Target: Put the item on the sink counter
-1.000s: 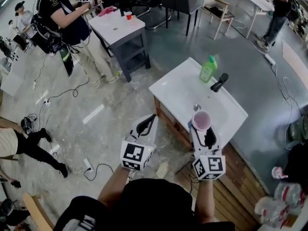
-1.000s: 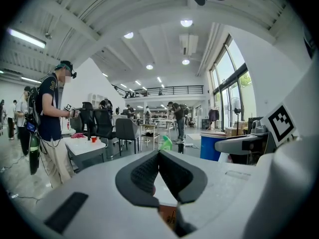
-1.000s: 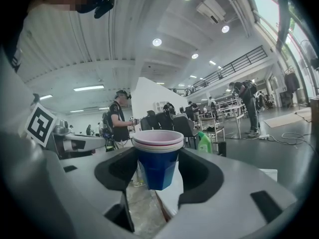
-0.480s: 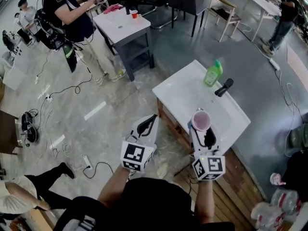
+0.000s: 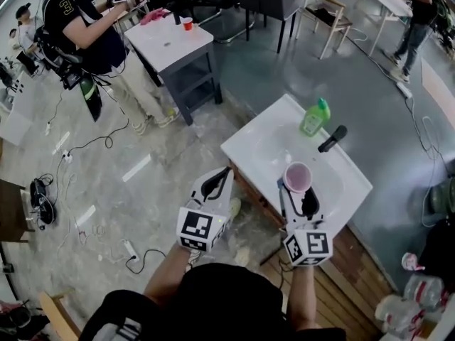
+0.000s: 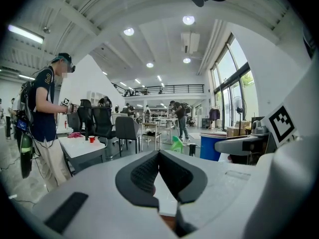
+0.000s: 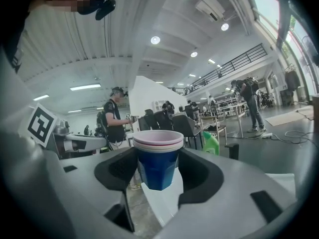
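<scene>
A stack of nested cups [image 5: 297, 177], blue outside with pink and white rims [image 7: 158, 163], stands upright between the jaws of my right gripper [image 5: 299, 190], which is shut on it. The stack hangs above the near edge of the white sink counter [image 5: 252, 137]. On the counter's far side stand a green soap bottle [image 5: 313, 117] and a black faucet [image 5: 332, 138]. My left gripper [image 5: 225, 173] is left of the counter over the floor, its dark pads [image 6: 144, 172] pressed together with nothing between them.
A grey-legged table [image 5: 170, 45] with a red cup [image 5: 187, 23] stands at the back left, a person [image 5: 78, 27] beside it. Cables run over the floor at left. Wooden boards [image 5: 355, 261] and plastic bottles [image 5: 409, 307] lie at right.
Both grippers have moved forward together; the sink counter has come nearer and the cup stack now hangs over its near edge. The person on the floor at left has left the view.
</scene>
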`<control>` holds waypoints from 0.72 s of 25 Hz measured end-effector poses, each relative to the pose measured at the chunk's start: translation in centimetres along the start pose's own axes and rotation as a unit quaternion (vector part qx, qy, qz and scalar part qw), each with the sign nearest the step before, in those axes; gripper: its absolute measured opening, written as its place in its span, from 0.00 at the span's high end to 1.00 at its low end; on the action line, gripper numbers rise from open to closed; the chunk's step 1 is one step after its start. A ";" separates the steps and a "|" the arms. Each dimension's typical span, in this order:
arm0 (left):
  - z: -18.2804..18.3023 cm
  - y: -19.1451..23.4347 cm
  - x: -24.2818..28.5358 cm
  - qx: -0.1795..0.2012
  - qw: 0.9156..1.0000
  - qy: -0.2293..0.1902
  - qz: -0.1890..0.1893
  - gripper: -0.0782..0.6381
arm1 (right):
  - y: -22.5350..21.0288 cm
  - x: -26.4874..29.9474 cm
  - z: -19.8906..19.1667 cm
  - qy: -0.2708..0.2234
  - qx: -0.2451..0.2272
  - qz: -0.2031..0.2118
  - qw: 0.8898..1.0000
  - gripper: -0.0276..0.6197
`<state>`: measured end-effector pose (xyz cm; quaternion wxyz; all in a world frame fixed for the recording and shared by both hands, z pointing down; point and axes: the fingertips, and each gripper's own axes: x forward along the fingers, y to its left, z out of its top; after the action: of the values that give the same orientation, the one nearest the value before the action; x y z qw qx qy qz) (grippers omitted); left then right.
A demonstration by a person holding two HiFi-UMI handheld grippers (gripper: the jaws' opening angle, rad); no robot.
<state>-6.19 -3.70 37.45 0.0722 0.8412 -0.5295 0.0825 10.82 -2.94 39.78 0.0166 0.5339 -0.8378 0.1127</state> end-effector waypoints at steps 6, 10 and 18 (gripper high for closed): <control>-0.2 2.5 5.2 0.000 1.000 0.021 -0.017 0.89 | -1.5 4.5 -0.5 0.012 0.007 -0.015 1.000 0.56; 0.0 3.5 8.5 -0.001 0.999 0.026 -0.028 0.89 | -2.9 7.2 -0.6 0.014 0.010 -0.023 1.000 0.56; -1.0 5.7 13.0 -0.006 0.998 0.037 -0.047 0.89 | -4.8 12.0 -2.0 0.014 0.021 -0.035 0.999 0.56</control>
<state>-5.90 -17.35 41.42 0.1001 0.8611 -0.4869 0.1072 9.81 -15.19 44.29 0.0211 0.5616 -0.8157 0.1370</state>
